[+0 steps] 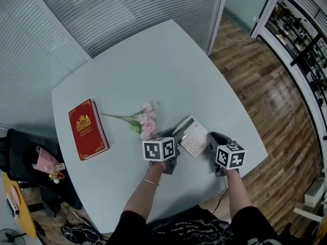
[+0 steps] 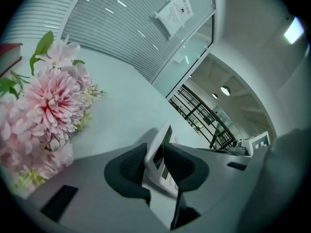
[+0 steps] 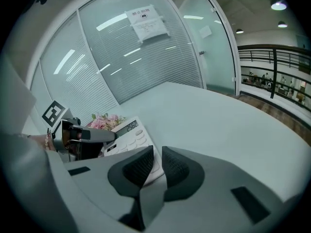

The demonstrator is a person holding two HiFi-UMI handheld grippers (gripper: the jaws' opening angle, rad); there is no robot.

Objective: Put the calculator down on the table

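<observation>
Head view, near right part of the white table (image 1: 153,70): white calculator (image 1: 194,137), keys up, display end toward the far left and raised a little above the key end. Contact with the tabletop: not clear.

Gripped at both ends. Left gripper (image 1: 177,132) clamped on the display-end corner, one dark pad on the back and one on the front, as seen in the left gripper view (image 2: 155,159). Right gripper (image 1: 212,139) clamped on the thin near edge of the key end, pads almost together, as seen in the right gripper view (image 3: 156,166).

Just left of the calculator: a sprig of pink flowers (image 1: 145,121). Well apart on the left: a red book (image 1: 88,129), lying flat. Far side: a glass wall with blinds (image 1: 133,9).
</observation>
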